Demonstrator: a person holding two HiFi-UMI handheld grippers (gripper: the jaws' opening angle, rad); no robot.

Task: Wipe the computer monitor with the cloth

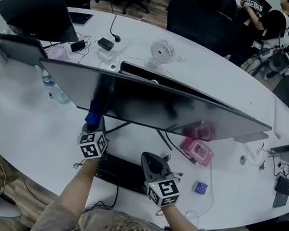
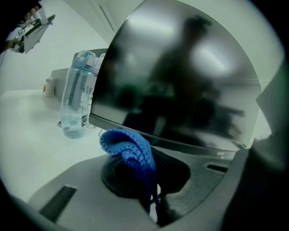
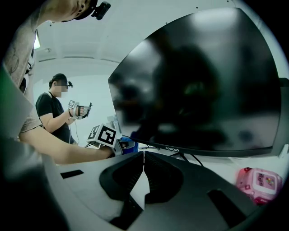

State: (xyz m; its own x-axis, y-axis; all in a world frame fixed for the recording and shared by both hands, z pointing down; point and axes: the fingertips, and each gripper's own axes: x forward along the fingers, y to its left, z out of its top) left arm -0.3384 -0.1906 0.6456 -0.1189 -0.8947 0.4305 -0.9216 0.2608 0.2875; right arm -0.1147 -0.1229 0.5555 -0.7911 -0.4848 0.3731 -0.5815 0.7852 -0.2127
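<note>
Left gripper (image 1: 93,130), jaws clamped on a blue knitted cloth (image 2: 128,151), holds it up at the lower left edge of the computer monitor (image 1: 152,103); contact with the glass cannot be confirmed. Right gripper (image 3: 143,158) hovers nearby, jaws together and empty.

The monitor's long axis runs left to right across the white table (image 1: 26,131), with the dark screen facing the person. The cloth's loose, bunched end stands up towards the screen.

Likely risks: only a narrow tail of cloth is pinched, so a hard drag may pull it free. Pressure near the corner may rock the monitor. A leftward sweep could topple the clear water bottle (image 2: 76,97) just beside the monitor's left edge.
</note>
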